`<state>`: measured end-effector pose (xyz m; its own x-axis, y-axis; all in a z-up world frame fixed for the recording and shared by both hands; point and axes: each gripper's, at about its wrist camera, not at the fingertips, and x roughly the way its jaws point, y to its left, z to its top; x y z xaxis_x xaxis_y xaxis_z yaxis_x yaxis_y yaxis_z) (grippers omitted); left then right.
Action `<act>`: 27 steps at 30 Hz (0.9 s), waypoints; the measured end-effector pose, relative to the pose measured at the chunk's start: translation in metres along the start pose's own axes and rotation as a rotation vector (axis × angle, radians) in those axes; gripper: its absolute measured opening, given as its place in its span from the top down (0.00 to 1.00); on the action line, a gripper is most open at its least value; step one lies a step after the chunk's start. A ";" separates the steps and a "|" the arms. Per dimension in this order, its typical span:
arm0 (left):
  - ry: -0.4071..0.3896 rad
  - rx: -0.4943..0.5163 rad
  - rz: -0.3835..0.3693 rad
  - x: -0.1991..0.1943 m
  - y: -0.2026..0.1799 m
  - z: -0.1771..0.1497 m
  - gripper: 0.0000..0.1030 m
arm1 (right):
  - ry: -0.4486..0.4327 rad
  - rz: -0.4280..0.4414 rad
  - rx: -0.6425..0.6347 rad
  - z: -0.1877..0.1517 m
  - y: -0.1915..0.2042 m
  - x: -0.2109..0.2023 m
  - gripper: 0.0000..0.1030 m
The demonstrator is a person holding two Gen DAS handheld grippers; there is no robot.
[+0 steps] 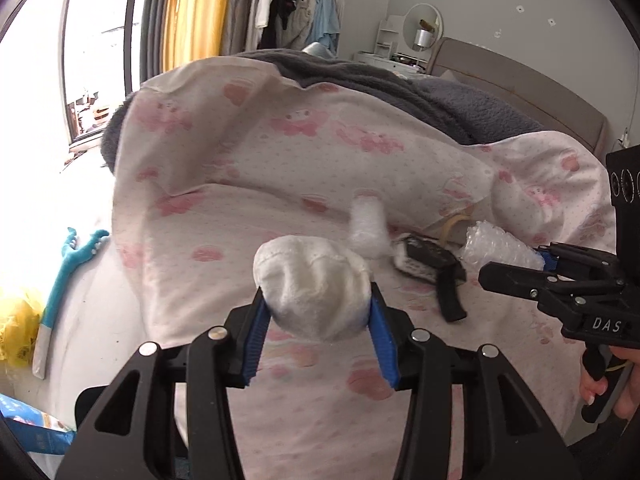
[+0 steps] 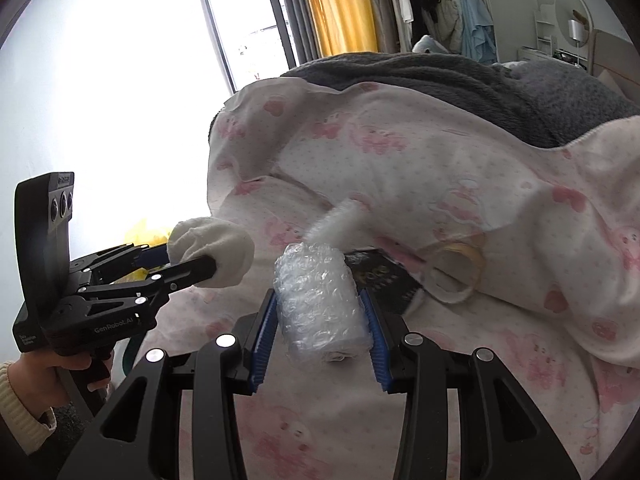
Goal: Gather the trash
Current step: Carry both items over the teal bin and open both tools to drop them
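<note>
Your right gripper [image 1: 538, 264] is cut off by the right edge of the left wrist view, and its fingers cover the near end of the bubble wrap roll [image 1: 496, 246]. The foam roll [image 1: 366, 222] farther off is blurred. The tape ring [image 2: 458, 270] lies half under a fold of the pink-printed duvet [image 2: 440, 152]. The black packet's [image 2: 384, 276] lettering is too small for you to read.

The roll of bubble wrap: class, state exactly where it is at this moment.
In the right wrist view the roll of bubble wrap sits clamped in the right gripper, above the pink-patterned quilt, just in front of a black packet.
</note>
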<state>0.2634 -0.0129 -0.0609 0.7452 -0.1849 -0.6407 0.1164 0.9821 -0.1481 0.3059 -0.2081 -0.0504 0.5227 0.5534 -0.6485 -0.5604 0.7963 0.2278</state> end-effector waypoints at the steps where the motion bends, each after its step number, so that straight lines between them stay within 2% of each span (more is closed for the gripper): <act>1: 0.000 -0.008 0.003 -0.002 0.005 0.000 0.52 | 0.002 0.008 -0.004 0.002 0.006 0.003 0.59; 15: 0.043 -0.050 0.097 -0.035 0.084 -0.017 0.52 | 0.013 0.080 -0.065 0.025 0.089 0.040 0.59; 27: 0.193 -0.144 0.170 -0.042 0.152 -0.050 0.52 | 0.045 0.143 -0.129 0.030 0.156 0.074 0.59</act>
<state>0.2170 0.1424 -0.0943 0.6056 -0.0353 -0.7950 -0.1043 0.9869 -0.1232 0.2762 -0.0355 -0.0406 0.4044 0.6448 -0.6487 -0.7057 0.6711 0.2271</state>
